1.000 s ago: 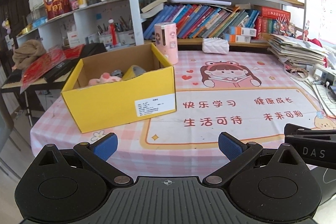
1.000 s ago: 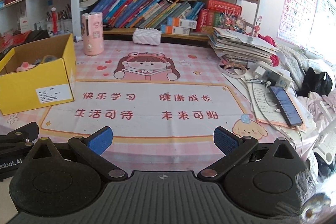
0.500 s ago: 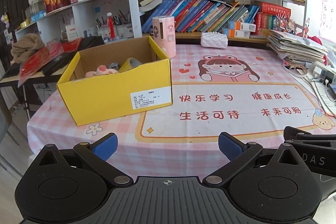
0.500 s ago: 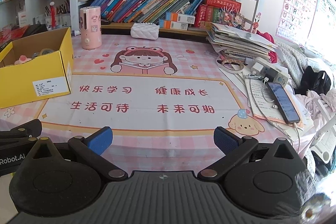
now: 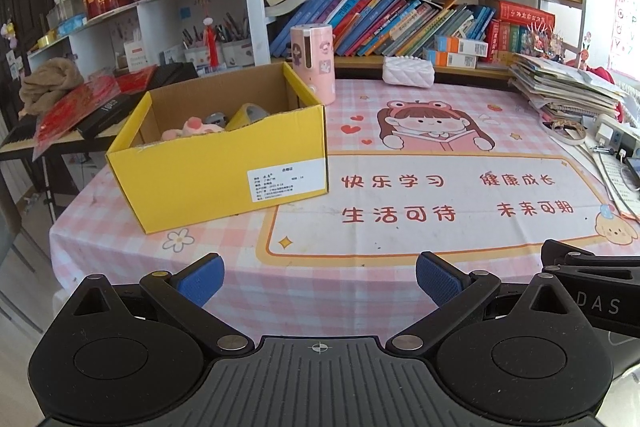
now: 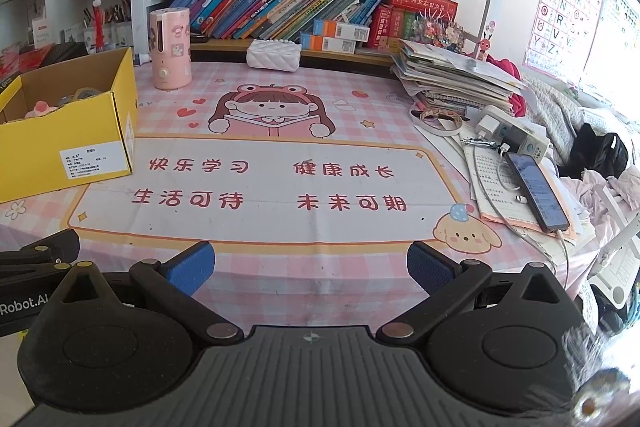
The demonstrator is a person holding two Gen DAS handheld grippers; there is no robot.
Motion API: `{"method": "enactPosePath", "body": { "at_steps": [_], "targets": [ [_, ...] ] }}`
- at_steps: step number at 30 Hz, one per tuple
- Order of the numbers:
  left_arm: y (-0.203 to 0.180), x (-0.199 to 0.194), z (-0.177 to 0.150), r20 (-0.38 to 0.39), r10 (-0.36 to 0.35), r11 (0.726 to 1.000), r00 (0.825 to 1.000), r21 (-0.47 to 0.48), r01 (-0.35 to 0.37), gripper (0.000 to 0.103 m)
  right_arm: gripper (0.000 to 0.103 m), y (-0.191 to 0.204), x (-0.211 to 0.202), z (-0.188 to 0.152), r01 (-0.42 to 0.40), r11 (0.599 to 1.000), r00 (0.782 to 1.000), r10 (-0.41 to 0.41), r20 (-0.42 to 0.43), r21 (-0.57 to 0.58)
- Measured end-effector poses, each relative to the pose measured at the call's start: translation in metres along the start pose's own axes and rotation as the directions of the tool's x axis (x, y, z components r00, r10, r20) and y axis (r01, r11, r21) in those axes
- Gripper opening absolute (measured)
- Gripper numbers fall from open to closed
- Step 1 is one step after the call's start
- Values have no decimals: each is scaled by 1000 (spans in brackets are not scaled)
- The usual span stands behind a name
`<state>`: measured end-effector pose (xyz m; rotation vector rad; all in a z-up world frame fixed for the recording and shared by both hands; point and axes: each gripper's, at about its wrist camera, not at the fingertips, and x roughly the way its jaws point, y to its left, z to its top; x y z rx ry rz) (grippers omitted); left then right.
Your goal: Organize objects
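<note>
A yellow cardboard box (image 5: 224,167) stands open on the left of the pink checked table; it also shows in the right wrist view (image 6: 68,143). Inside it lie a pink plush toy (image 5: 188,129), a yellow tape roll (image 5: 246,115) and a grey item. My left gripper (image 5: 318,279) is open and empty above the table's near edge, well in front of the box. My right gripper (image 6: 308,267) is open and empty, to the right of the left one, over the near edge.
A pink cylinder humidifier (image 5: 313,65) and a white quilted pouch (image 5: 408,74) stand at the back. A stack of papers (image 6: 456,77), a power strip (image 6: 516,137) and a phone on a cable (image 6: 536,187) lie at the right. Bookshelves rise behind the table.
Both grippers have drawn back and up from the table, so the box and mat look smaller and farther. Both stay open and empty.
</note>
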<state>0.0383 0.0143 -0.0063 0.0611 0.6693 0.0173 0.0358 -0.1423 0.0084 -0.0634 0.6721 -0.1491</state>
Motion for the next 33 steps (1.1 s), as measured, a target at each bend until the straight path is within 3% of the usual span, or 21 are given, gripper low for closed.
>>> {"method": "enactPosePath", "body": {
  "at_steps": [33],
  "targets": [
    [3,1,-1,-8,-33,999,999,-35,33,103,103,1,1,1,0,1000,1000,0,-2,0]
  ]
}}
